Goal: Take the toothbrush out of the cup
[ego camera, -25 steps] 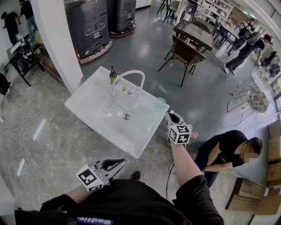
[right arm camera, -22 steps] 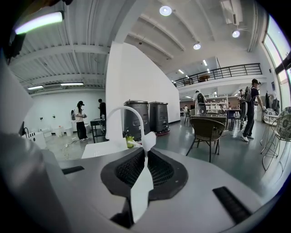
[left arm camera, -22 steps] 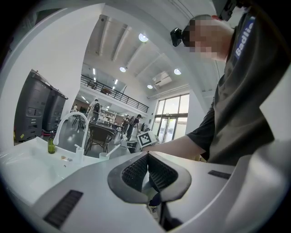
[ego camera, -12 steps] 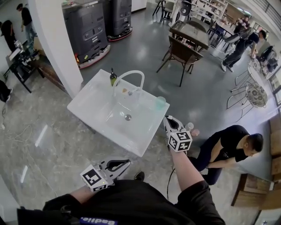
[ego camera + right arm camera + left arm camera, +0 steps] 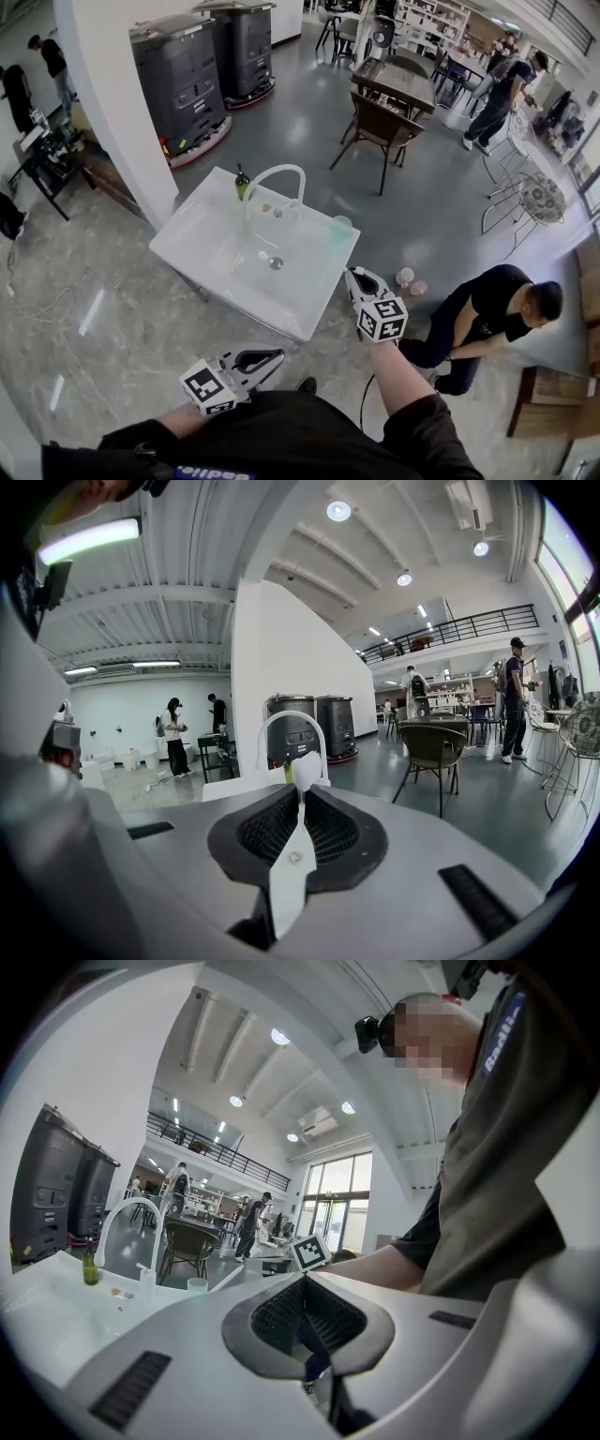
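Observation:
A white toothbrush (image 5: 292, 860) is pinched between the jaws of my right gripper (image 5: 302, 794); its bristle head (image 5: 305, 766) pokes out past the fingertips. In the head view my right gripper (image 5: 357, 278) hangs just off the near right corner of the white sink (image 5: 187, 246). The pale green cup (image 5: 341, 228) stands on the sink's right rim, apart from the gripper and beyond it. The cup (image 5: 197, 1284) also shows small in the left gripper view. My left gripper (image 5: 260, 360) is low and close to my body, its jaws together with nothing in them.
A curved white faucet (image 5: 275, 178) and a green bottle (image 5: 242, 178) stand at the sink's far side. A person (image 5: 487, 309) crouches on the floor at the right, near two small cups (image 5: 411, 281). A white pillar (image 5: 112, 94) rises to the left; chairs (image 5: 380, 127) stand beyond.
My right gripper has pulled back from the cup toward my body with the toothbrush in it, and now sits off the sink's corner. The left gripper has barely shifted.

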A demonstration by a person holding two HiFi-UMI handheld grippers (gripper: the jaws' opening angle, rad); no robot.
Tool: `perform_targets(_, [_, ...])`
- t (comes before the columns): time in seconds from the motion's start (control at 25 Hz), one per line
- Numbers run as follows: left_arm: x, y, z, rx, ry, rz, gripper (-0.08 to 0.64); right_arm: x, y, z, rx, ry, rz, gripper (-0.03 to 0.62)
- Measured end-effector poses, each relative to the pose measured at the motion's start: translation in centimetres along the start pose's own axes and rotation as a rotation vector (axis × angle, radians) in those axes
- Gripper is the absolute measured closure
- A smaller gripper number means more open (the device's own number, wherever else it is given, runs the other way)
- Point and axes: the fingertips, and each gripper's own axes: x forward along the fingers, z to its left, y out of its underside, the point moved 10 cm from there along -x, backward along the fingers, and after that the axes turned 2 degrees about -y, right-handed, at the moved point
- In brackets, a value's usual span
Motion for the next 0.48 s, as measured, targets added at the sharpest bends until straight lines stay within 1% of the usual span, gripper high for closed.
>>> perform_targets(0.2, [-0.5,-0.4,-0.6,0.004,0.016,-0.011,0.550,-1.6,0.3,1.5,0.015,-0.005,0.009,0.560])
perform_targets(0.48, [-0.9,-0.2,-0.5,-0.009,0.032,-0.019,0.551,-3.5,0.8,4.8,0.031,-0.044,0.004,0.560])
